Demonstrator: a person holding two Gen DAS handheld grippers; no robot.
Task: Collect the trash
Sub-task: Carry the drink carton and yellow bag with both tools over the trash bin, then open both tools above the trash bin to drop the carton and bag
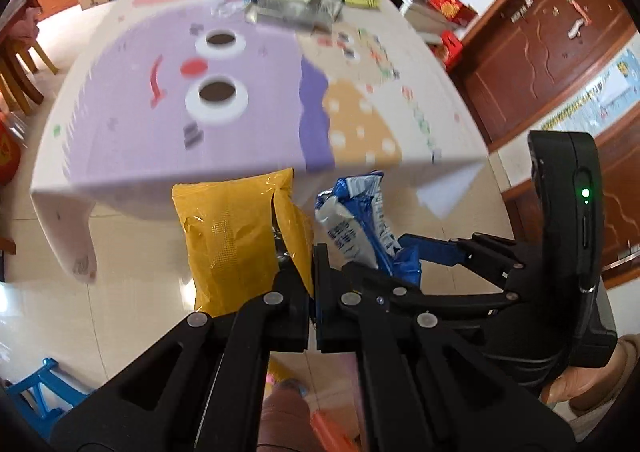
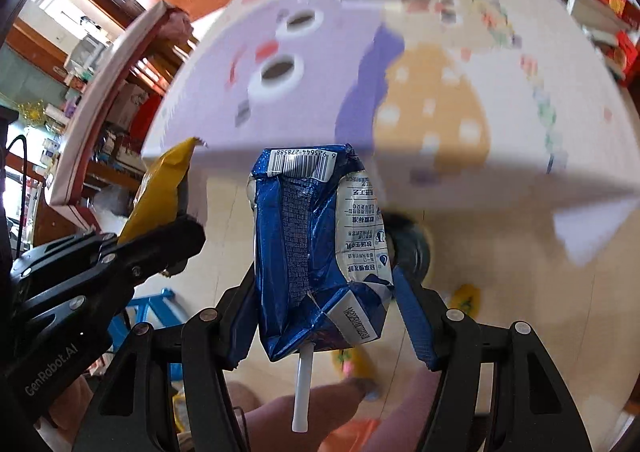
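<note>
Left gripper clamped on crinkled yellow foil wrapper; right gripper clamped on crushed blue milk carton. Ahead, table under pastel cartoon-print cloth, clutter at far end. Below, glossy beige tiled floor

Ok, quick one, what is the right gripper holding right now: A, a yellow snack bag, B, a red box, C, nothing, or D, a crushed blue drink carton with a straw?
D: the right gripper is closed on the crushed blue drink carton, with its white straw hanging below.
</note>
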